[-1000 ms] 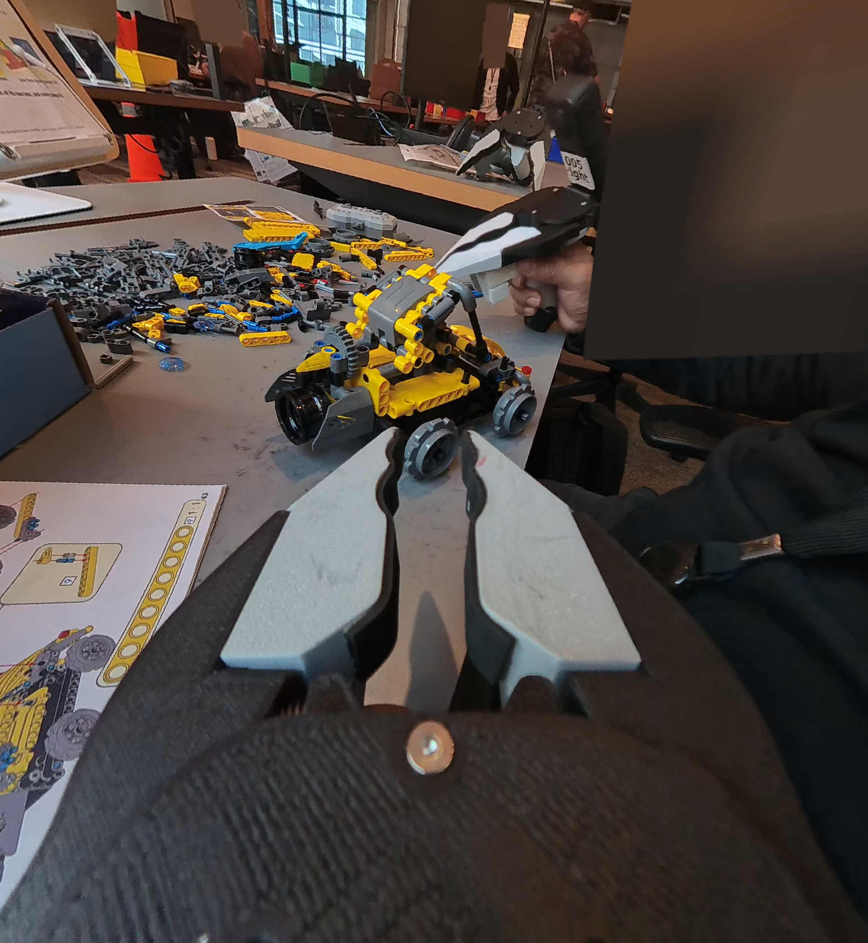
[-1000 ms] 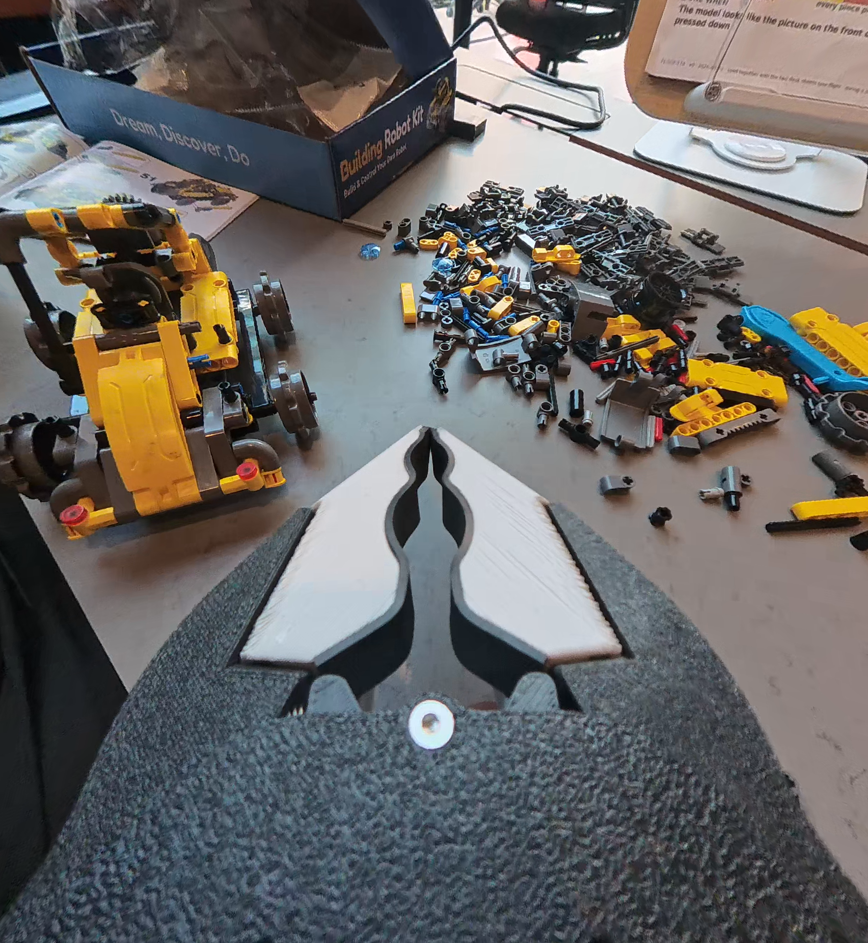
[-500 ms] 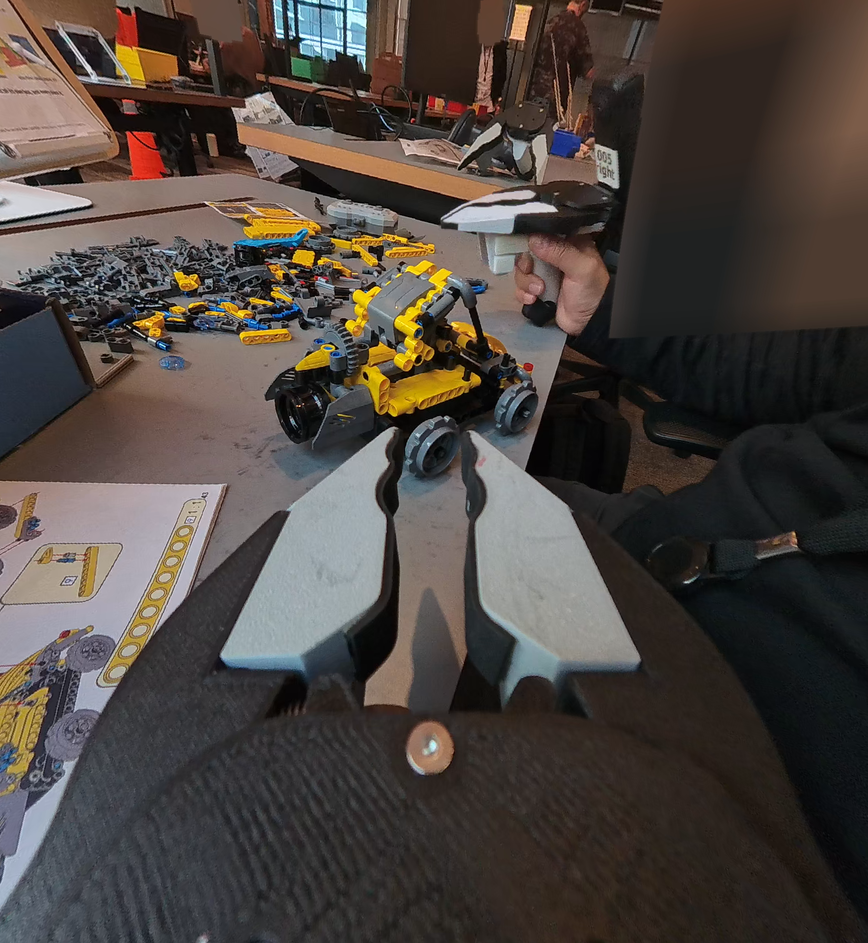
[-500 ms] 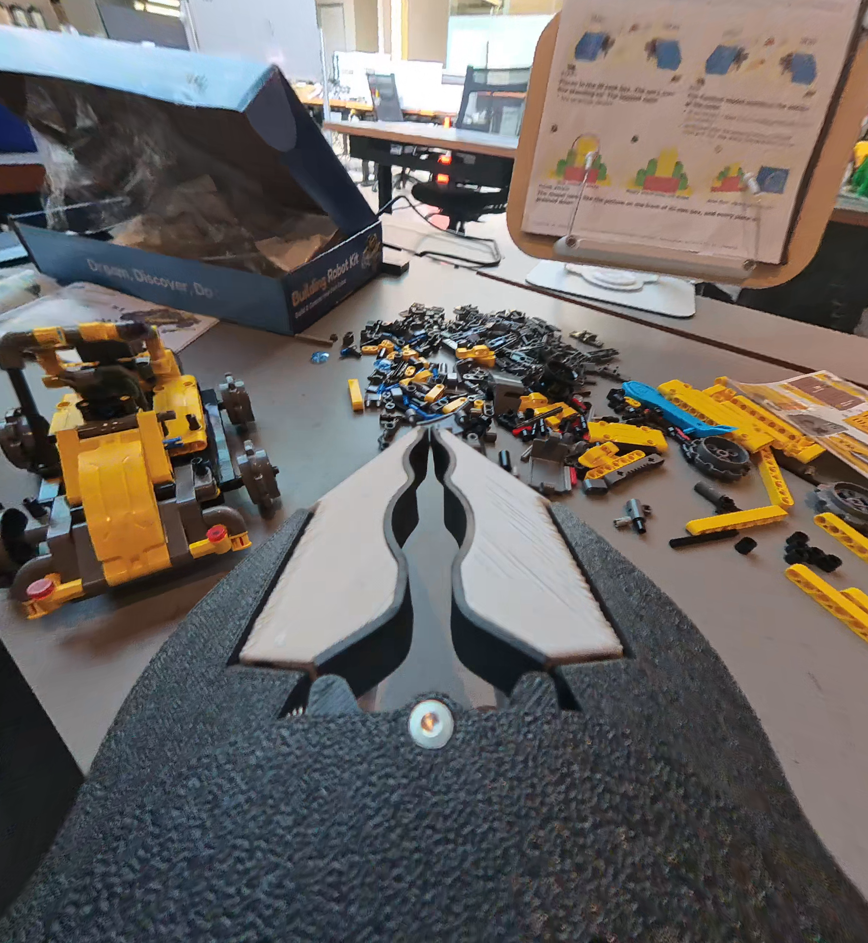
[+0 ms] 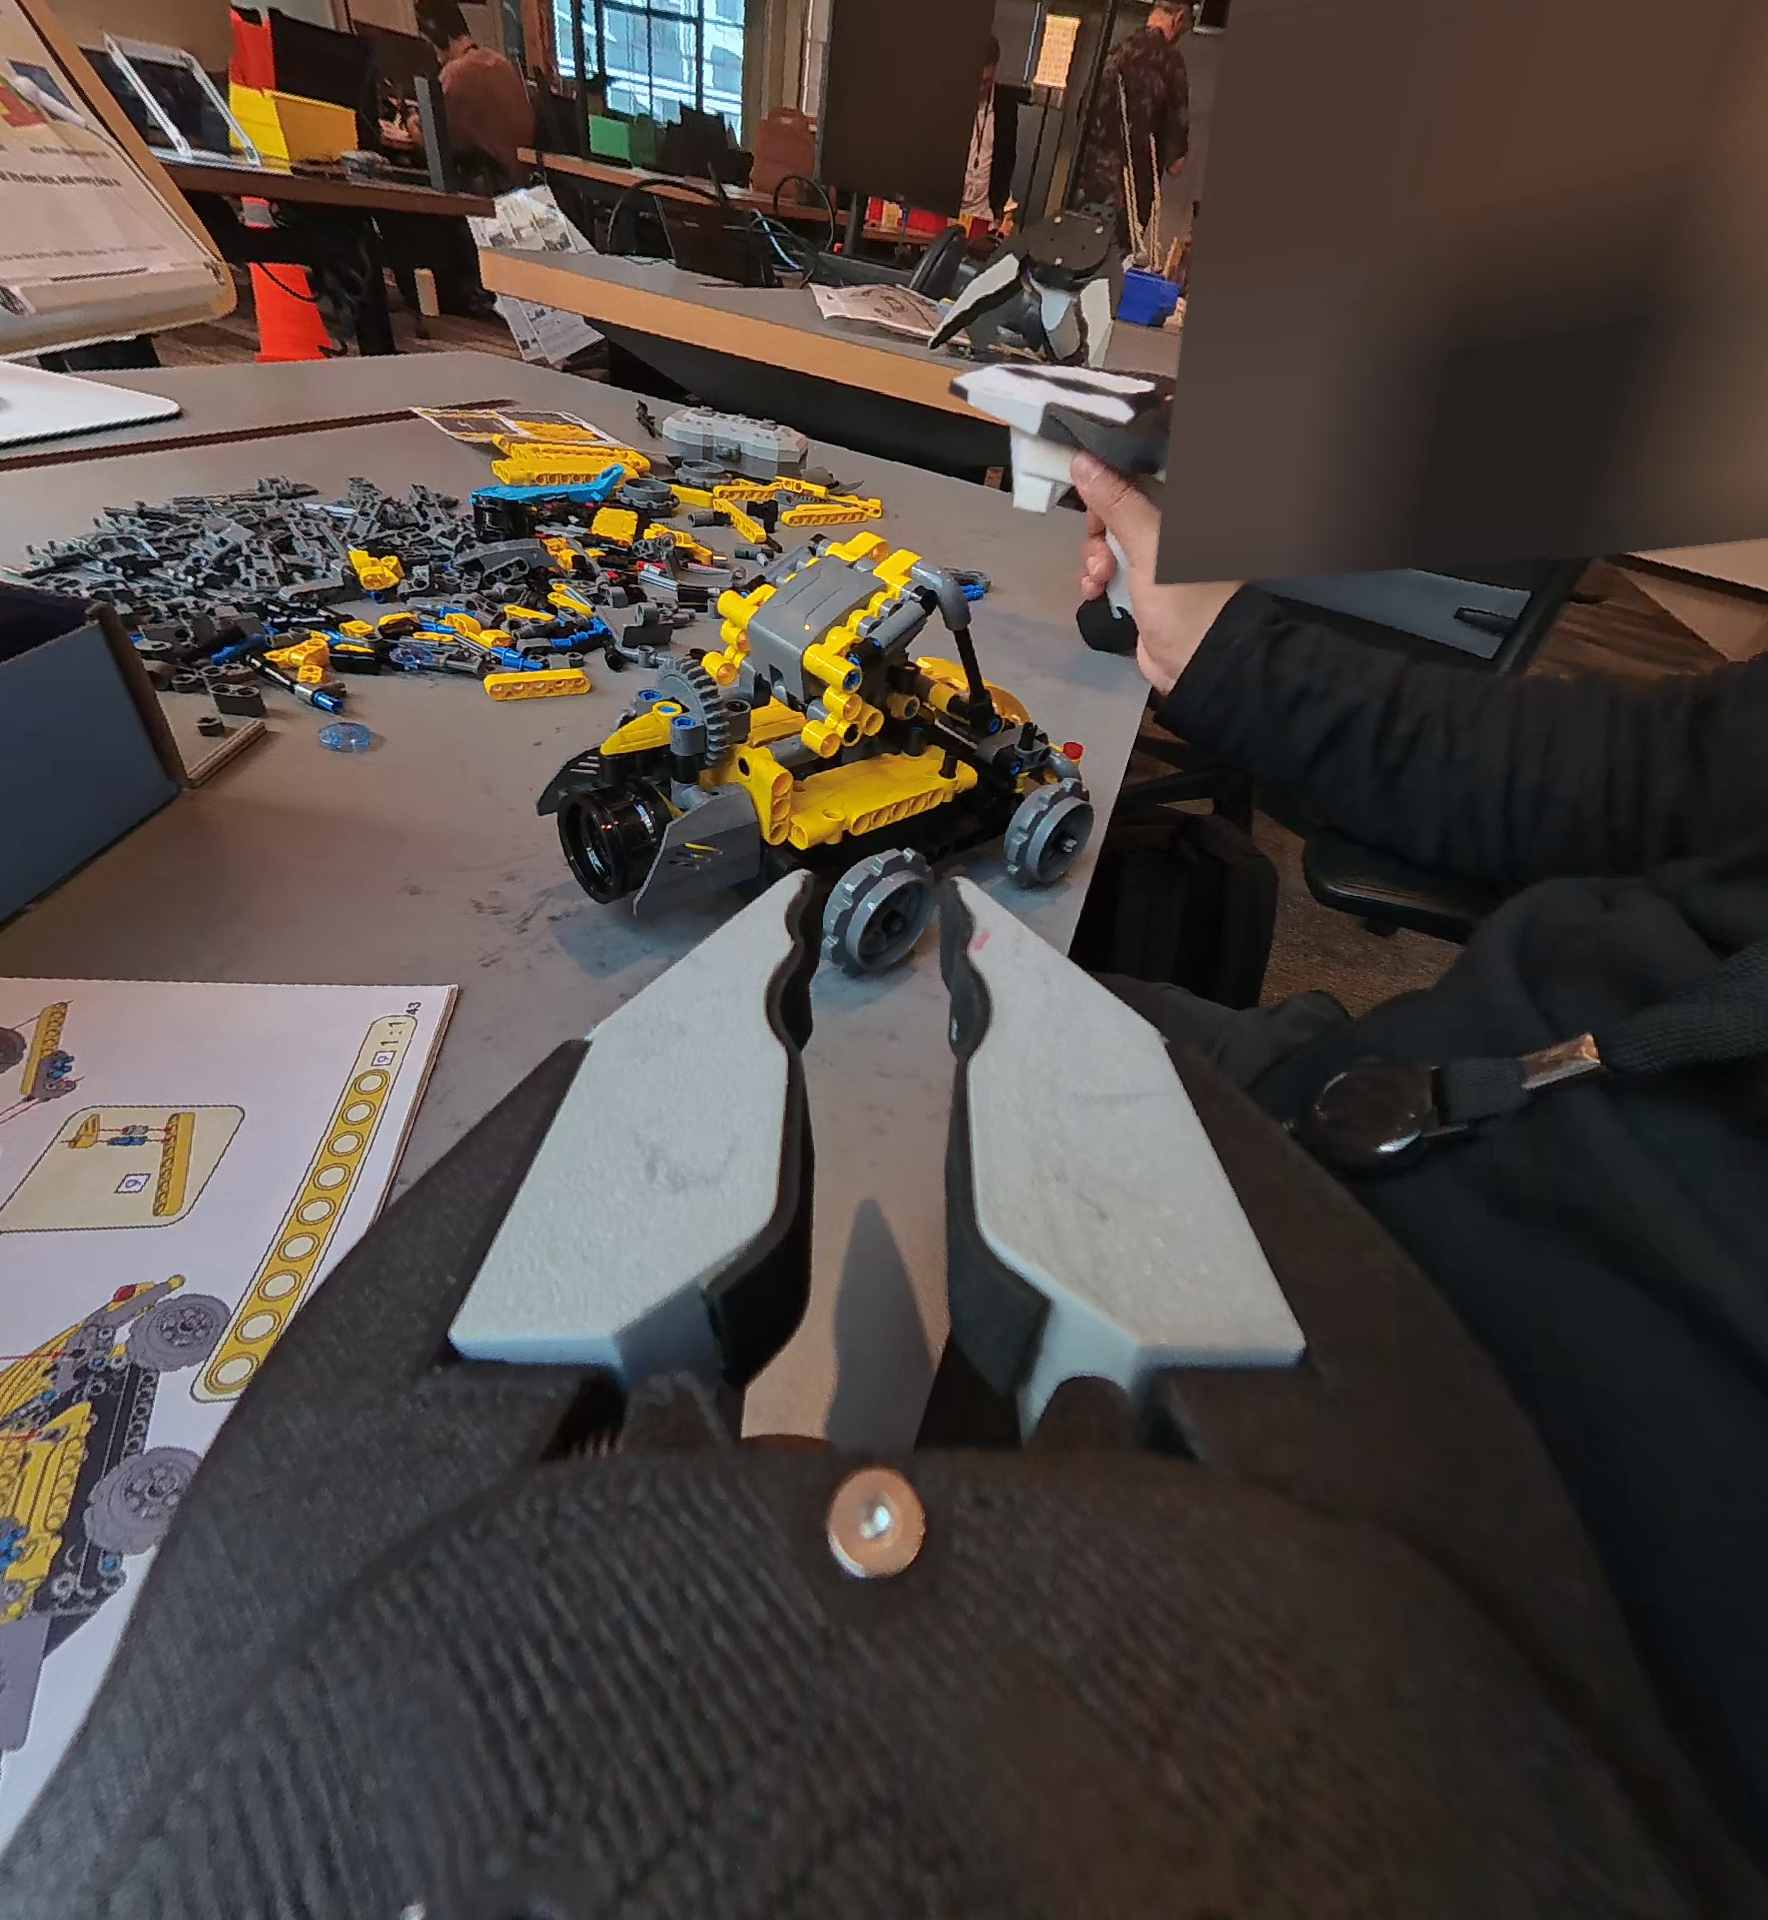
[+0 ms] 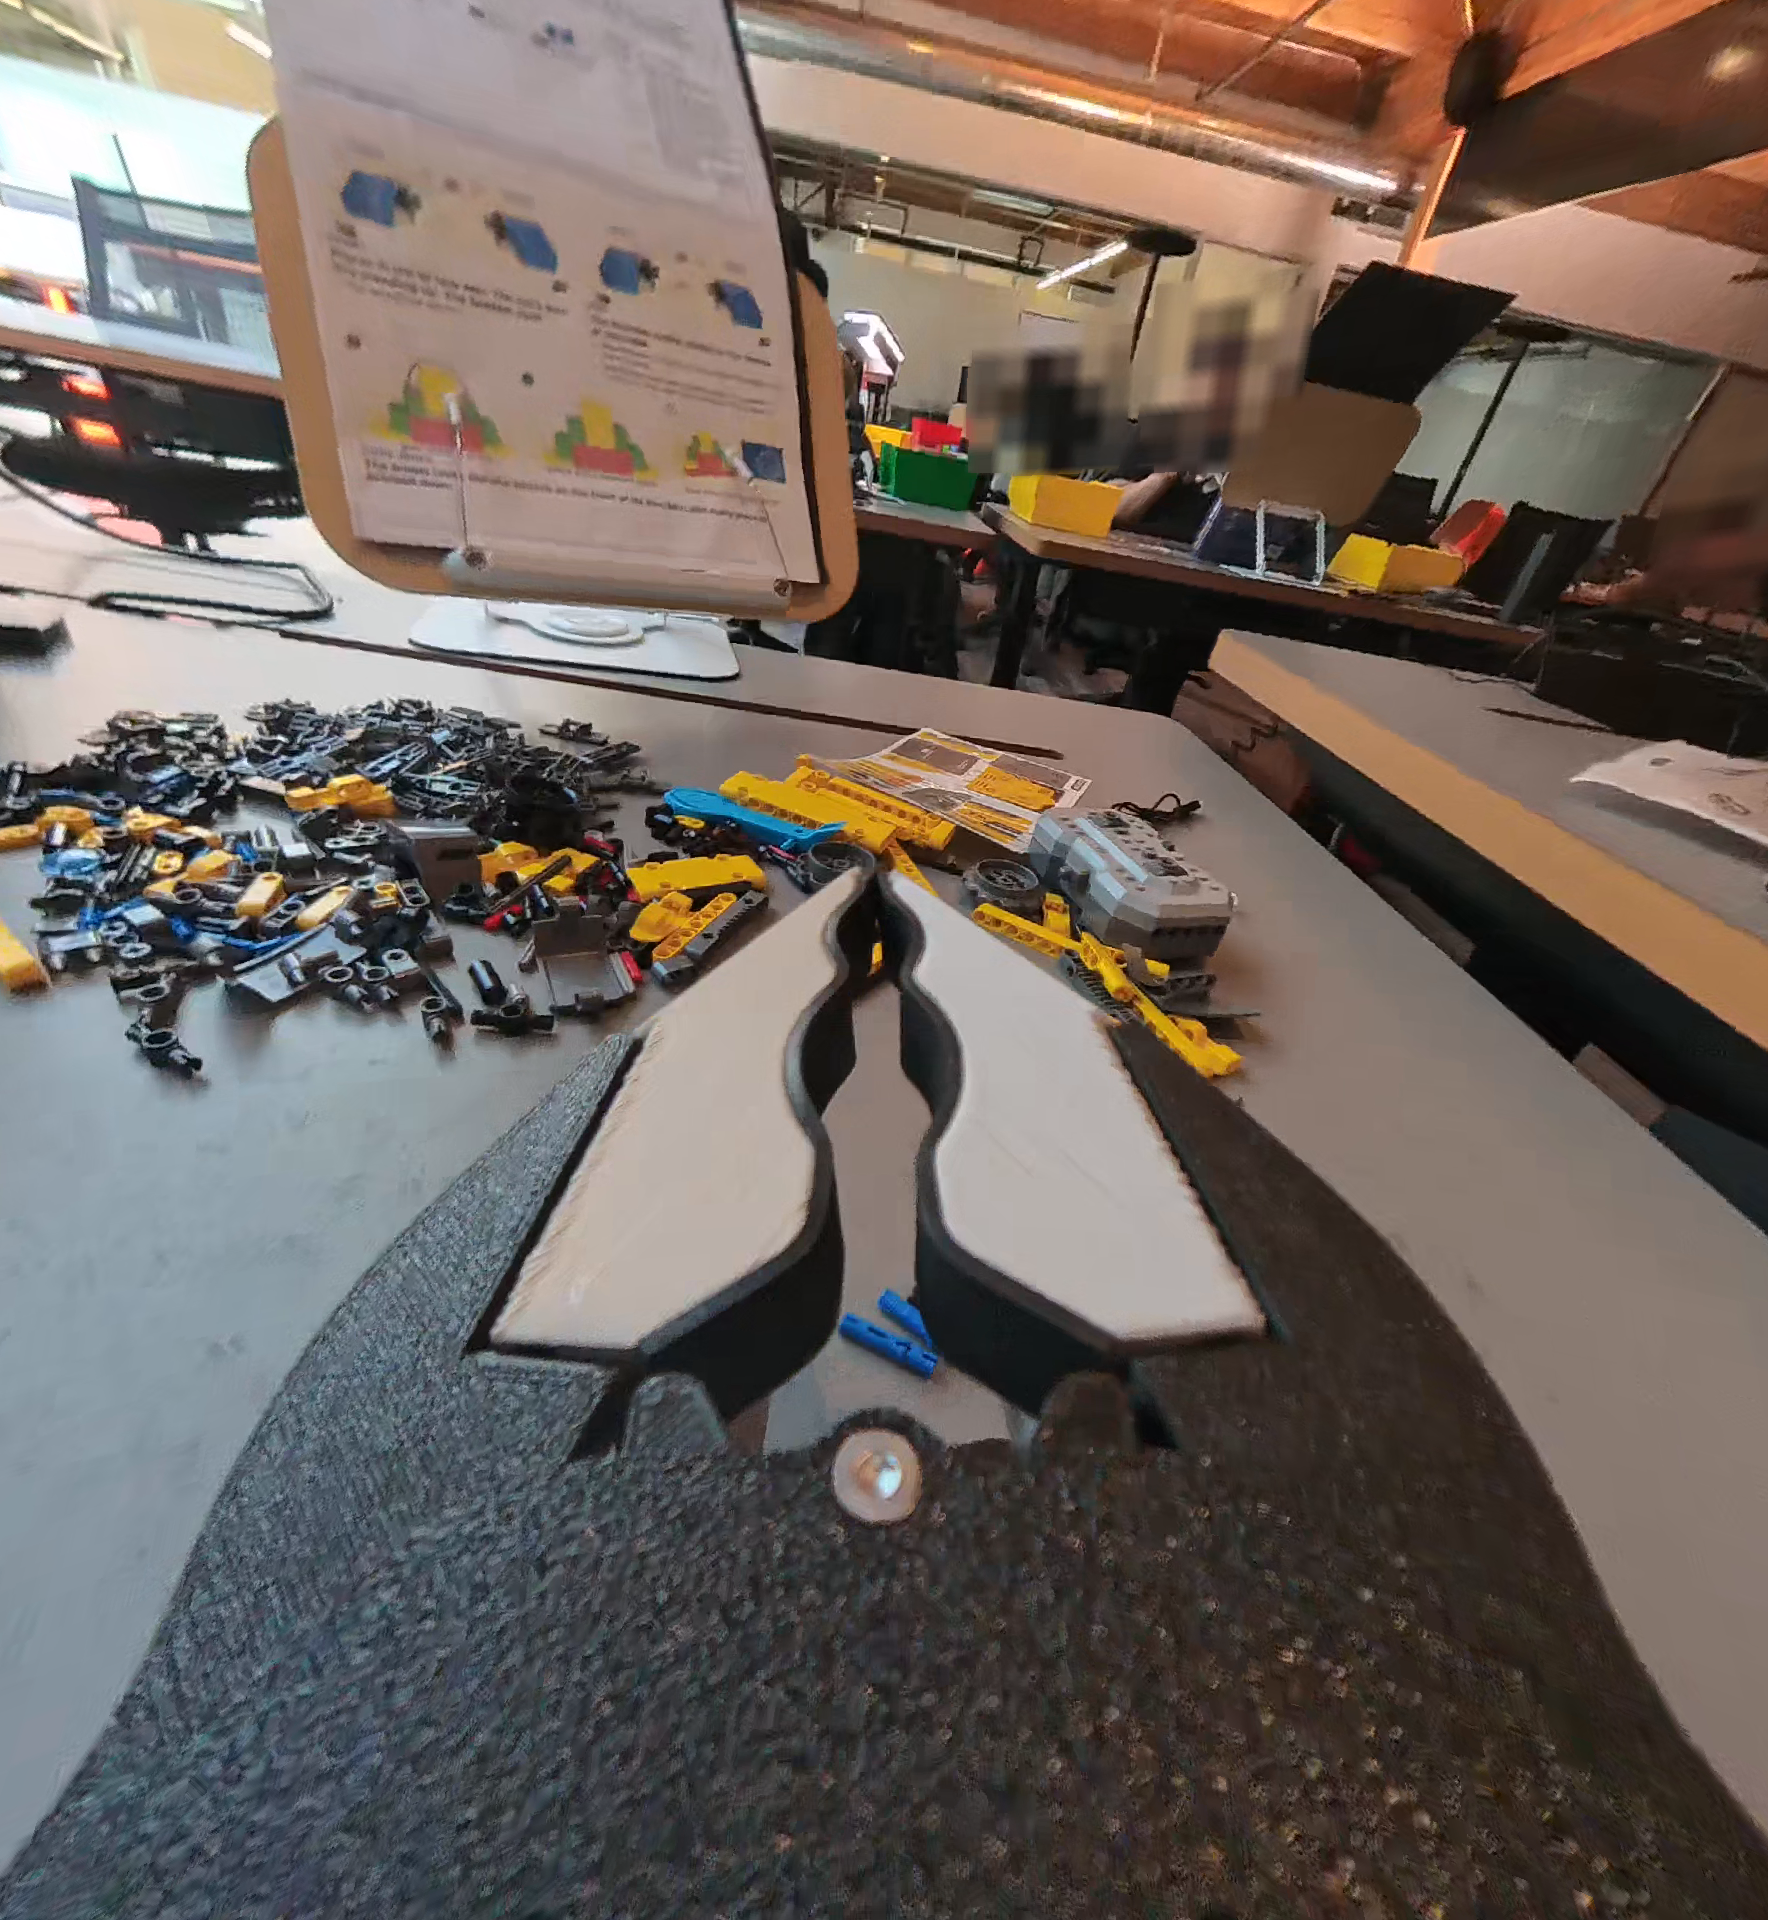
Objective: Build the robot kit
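Nearby, the yellow-and-grey brick vehicle (image 5: 818, 748) stands on four wheels, upright.

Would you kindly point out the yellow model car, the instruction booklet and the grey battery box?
yellow model car (image 5: 864, 795), left wrist view, yellow side beam.
instruction booklet (image 5: 236, 1049), left wrist view, white page.
grey battery box (image 6: 1134, 878), right wrist view, top face.
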`<state>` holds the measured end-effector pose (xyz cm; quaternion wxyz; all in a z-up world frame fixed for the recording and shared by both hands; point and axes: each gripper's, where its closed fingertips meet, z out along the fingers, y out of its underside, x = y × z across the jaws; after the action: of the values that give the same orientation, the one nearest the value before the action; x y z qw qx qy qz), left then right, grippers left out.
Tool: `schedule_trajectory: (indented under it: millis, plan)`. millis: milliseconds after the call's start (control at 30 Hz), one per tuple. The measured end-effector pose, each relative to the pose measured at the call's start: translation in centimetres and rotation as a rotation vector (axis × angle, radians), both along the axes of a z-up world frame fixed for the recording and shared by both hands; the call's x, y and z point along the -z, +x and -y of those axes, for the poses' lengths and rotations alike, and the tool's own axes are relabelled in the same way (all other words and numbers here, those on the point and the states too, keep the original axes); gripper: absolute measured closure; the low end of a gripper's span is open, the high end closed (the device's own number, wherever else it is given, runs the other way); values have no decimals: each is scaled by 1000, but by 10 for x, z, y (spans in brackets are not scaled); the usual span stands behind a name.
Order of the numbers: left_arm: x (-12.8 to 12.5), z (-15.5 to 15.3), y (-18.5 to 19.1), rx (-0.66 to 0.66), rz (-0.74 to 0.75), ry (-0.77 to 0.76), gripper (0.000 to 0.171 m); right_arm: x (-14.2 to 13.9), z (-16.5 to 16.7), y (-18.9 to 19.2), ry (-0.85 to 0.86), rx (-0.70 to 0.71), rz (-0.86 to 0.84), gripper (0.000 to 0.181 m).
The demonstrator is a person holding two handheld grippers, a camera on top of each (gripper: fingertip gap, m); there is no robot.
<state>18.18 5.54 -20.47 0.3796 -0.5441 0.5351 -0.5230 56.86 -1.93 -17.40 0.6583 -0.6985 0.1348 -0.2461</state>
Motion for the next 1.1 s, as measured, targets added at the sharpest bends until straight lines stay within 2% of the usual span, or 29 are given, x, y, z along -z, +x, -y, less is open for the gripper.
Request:
schedule_trajectory:
  millis: [200,833,1100]
  plan:
    - [1,0,1,-3,-8,2,152,7,-11,-12,-87,-29,74,181]
    - [0,1,0,5,1,0,152,16,-19,-14,-159,-42,83,181]
    - [1,0,1,1,-8,0,152,12,-16,-12,-124,-38,71,179]
